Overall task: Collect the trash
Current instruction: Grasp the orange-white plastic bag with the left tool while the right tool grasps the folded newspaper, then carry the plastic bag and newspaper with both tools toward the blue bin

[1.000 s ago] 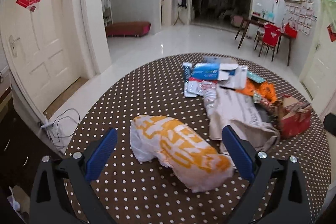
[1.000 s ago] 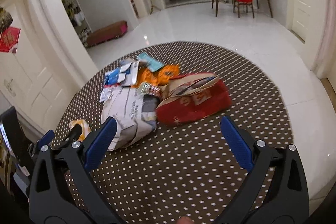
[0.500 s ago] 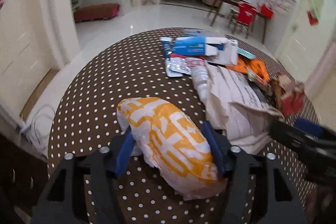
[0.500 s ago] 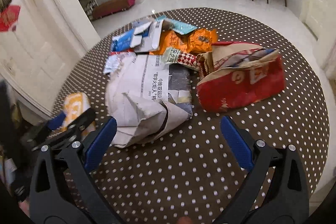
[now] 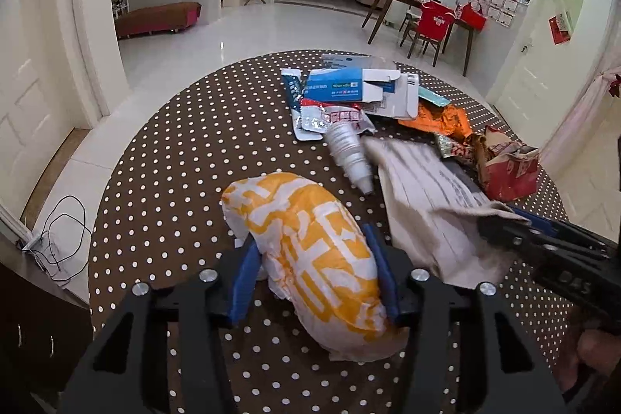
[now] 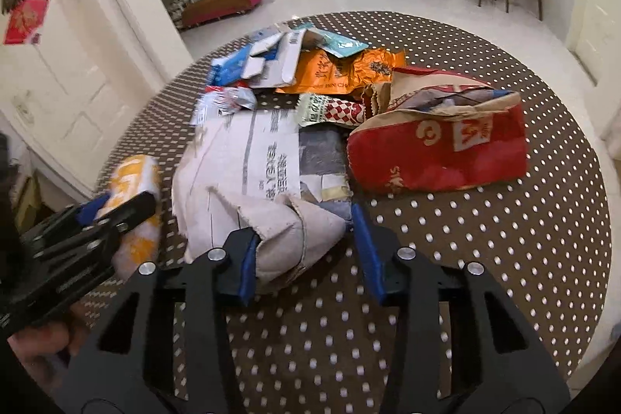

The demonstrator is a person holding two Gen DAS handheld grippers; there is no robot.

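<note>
My left gripper (image 5: 316, 278) is shut on a crumpled white-and-orange plastic bag (image 5: 310, 251), its blue pads pressing both sides; the bag rests on the brown polka-dot round table (image 5: 163, 158). The bag also shows in the right wrist view (image 6: 136, 189). My right gripper (image 6: 306, 251) is partly closed around the near folded corner of a grey-white paper mailer (image 6: 248, 173); the left pad touches it, the right pad stands just off it. The mailer also shows in the left wrist view (image 5: 431, 204), with the right gripper (image 5: 543, 243) at its edge.
More trash lies beyond: a red paper bag (image 6: 438, 150), an orange wrapper (image 6: 341, 72), blue-and-white cartons (image 5: 357, 88), a squashed plastic bottle (image 5: 349, 150), foil packets (image 6: 225, 99). A cable (image 5: 58, 235) lies on the floor left of the table.
My left gripper closed on the orange-and-white bag. My right gripper moved forward and down to the mailer's corner and narrowed around it.
</note>
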